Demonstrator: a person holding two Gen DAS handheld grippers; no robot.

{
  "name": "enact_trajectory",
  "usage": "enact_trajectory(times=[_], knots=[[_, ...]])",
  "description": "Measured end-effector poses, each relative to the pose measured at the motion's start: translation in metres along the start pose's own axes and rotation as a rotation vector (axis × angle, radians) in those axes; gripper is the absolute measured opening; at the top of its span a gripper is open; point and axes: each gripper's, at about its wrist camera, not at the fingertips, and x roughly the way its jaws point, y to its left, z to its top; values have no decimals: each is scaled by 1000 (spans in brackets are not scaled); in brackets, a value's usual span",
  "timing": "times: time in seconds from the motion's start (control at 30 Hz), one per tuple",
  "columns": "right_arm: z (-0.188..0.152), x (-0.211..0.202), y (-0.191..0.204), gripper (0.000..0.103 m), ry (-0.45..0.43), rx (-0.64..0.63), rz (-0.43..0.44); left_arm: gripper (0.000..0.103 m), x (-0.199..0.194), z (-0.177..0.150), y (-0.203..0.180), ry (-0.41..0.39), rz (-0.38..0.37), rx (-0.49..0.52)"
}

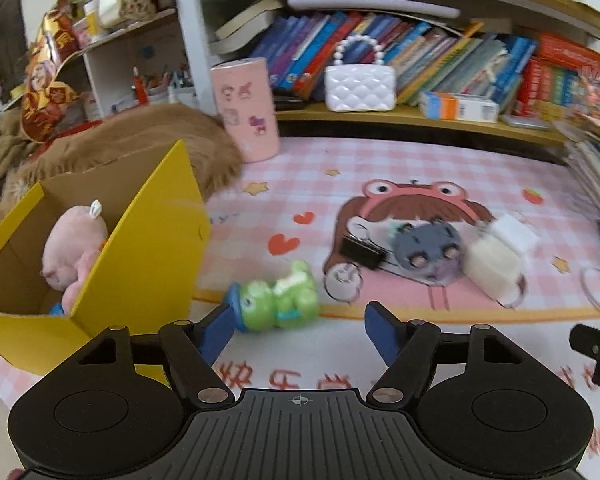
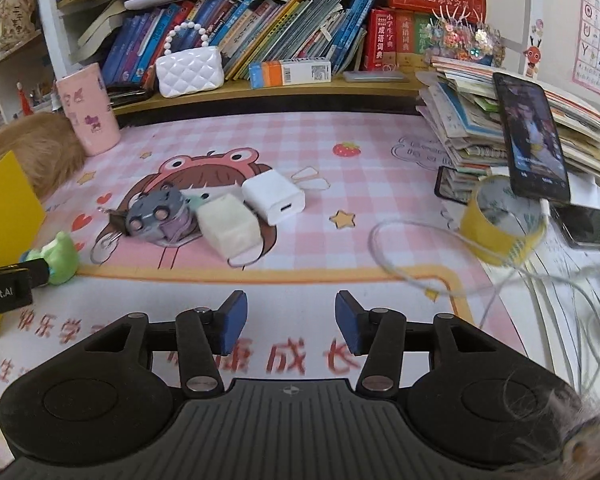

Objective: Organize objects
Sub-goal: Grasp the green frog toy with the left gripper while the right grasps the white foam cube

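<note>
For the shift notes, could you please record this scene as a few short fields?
surface: pink mat
box: yellow box, open, pink plush inside
loose on mat: green frog, binder clip, grey toy, cream block, white charger
left claw: open, empty, beside frog
right claw: open, empty

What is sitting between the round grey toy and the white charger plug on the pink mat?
A pale cream foam cube sits there, beside the round grey toy and the white charger plug. The right wrist view shows it best.
</note>
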Motion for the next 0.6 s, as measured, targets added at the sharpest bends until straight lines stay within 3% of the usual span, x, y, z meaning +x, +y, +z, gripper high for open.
enact_trajectory(times=[0.17,0.27,0.4,0.6], knots=[[12,21,3,46,1,-37,31,76,21,8,1,20,59,-12],[19,34,6,57,-4,-80,65,88,35,11,-1,45,110,-2],[26,54,12,59,18,-128,87,89,52,11,-8,82,158,42],[31,78,21,60,38,-191,118,89,64,10,-8,112,181,14]])
